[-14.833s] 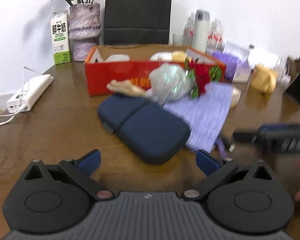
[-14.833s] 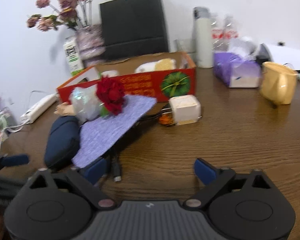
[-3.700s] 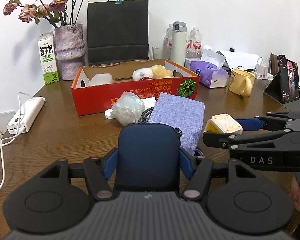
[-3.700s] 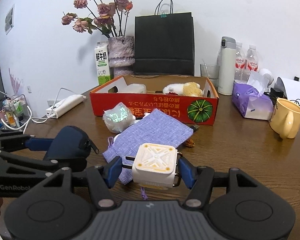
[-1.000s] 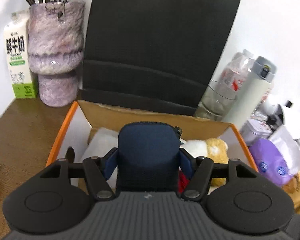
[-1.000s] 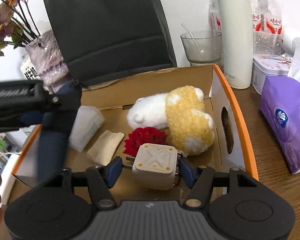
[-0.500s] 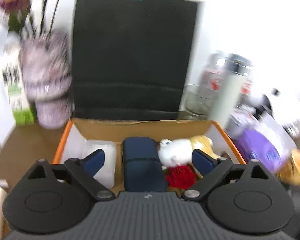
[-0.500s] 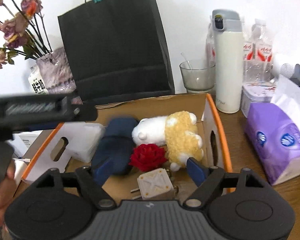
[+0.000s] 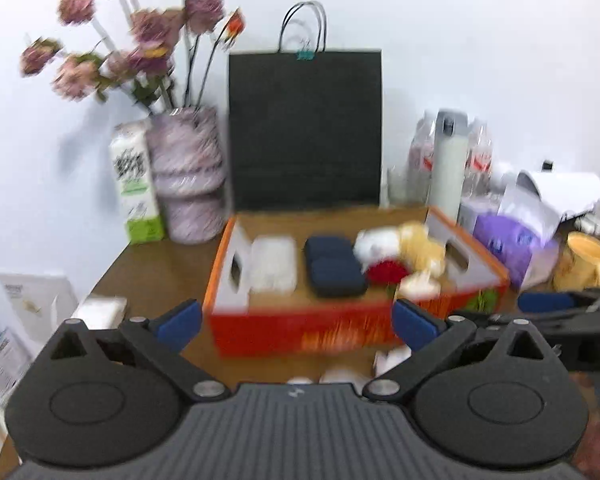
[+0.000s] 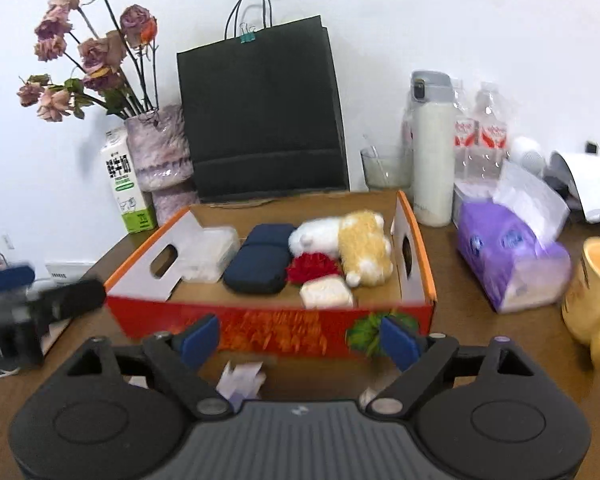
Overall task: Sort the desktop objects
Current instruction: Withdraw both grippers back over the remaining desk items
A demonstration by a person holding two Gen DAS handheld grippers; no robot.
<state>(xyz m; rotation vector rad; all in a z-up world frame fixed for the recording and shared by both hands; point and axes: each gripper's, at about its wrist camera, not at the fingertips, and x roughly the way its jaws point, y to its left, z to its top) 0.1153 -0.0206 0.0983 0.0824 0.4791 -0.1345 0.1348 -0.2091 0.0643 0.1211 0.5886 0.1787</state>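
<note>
The red cardboard box (image 10: 268,334) stands on the brown table just beyond both grippers. Inside it lie a navy zip case (image 10: 260,266), a cream cube (image 10: 326,294), a red rose (image 10: 312,266), a white and yellow plush toy (image 10: 352,246) and a clear plastic box (image 10: 212,256). My left gripper (image 9: 297,325) hovers in front of the box (image 9: 300,332), jaws opening wide with nothing between them; the navy case (image 9: 334,266) lies well beyond it. My right gripper (image 10: 300,342) is also opening and empty, short of the box's front wall. A corner of purple cloth (image 10: 240,380) shows under it.
Behind the box stand a black paper bag (image 10: 260,120), a vase of dried flowers (image 10: 156,160), a milk carton (image 10: 126,188), a glass (image 10: 384,172) and a white flask (image 10: 432,152). A purple tissue pack (image 10: 508,264) and a yellow mug (image 10: 596,300) sit to the right.
Both grippers let go inside the box and drew back toward the table's near side. The navy case and the cream cube now lie in the box, and both sets of jaws stand wider.
</note>
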